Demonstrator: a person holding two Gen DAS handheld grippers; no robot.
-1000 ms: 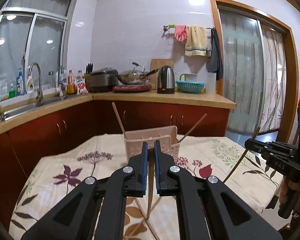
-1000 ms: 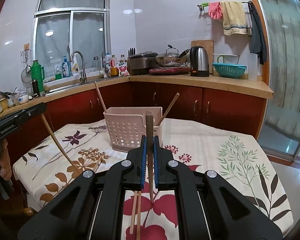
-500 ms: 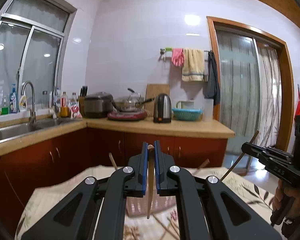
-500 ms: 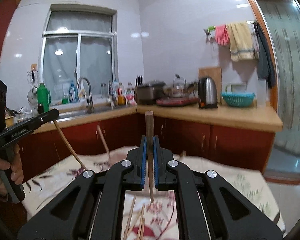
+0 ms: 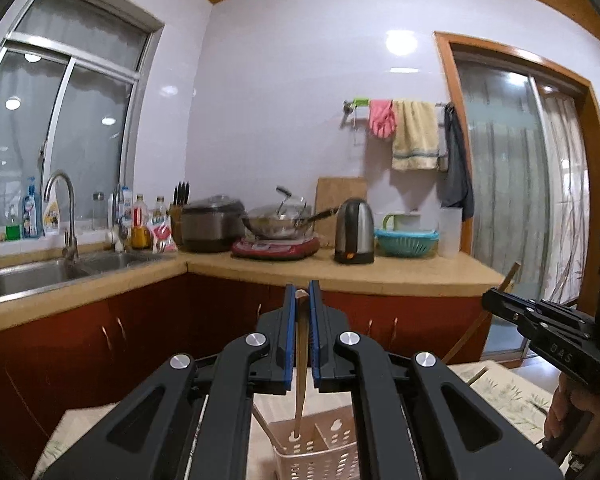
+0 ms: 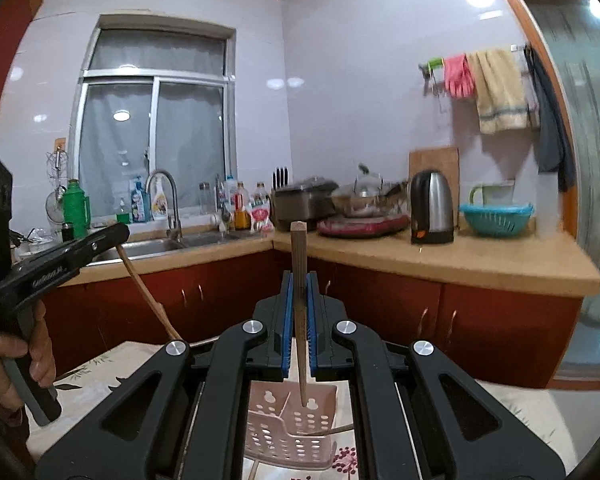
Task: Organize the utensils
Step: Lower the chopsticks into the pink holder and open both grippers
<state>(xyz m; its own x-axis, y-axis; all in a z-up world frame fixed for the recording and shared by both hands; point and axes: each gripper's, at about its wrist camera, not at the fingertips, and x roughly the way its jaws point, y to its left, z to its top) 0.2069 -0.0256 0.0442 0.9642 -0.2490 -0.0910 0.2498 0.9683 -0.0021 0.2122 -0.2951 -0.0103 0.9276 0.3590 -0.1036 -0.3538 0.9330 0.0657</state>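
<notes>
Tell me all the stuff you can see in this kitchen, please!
chopsticks: two held, wooden; a light one in the left gripper, a darker one in the right, both hanging over the basket
utensil basket: one, pale pink, on the table, with sticks in it
tablecloth: one, cream with leaves, on the table
kettle: one, steel and black, on the counter
colander: one, teal, right of the kettle
wok: one, metal, on a red cooker
tap: one, silver, over the sink
towel: one, yellow, on the wall rail beside a pink glove
left gripper: black, blue pads, shut on its chopstick
right gripper: same, shut on its chopstick
hands: gripping the handles
</notes>
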